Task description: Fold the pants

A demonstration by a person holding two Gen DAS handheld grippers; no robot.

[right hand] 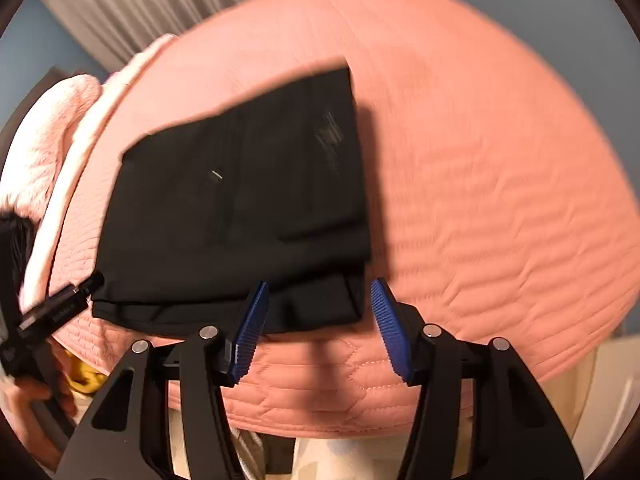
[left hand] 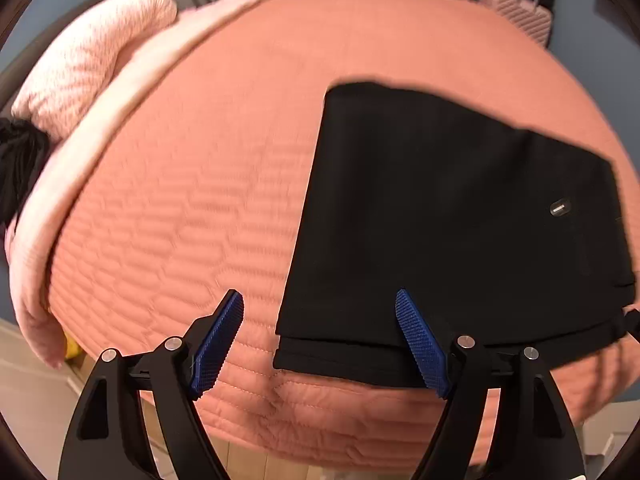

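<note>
The black fabric pants (left hand: 452, 216) lie folded into a compact rectangle on the salmon-pink quilted bed cover (left hand: 192, 200), close to the near edge of the bed, with a lower layer peeking out along that near edge. Left tongs (left hand: 320, 340) stand released, blue ribbed pads spread wide above the near left corner of the bundle, nothing between them. Right tongs (right hand: 316, 328) are released too, jaws apart over the near right corner, no cloth pinched. Judging by how it lies, the folding looks all but finished. This is soft, light cloth, limp rather than stiff, and the stacked layers will slide over each other if tugged from one side. Best hold, if another fold or a tidy-up is wanted: pinch both near corners through every layer at once, one tong each, and lift evenly so the stack doesn't fan open. A small pale tag (left hand: 560, 207) shows on the top layer. Far left, a fluffy pink knitted blanket (left hand: 88, 60) is heaped beside the pants, well apart.
</note>
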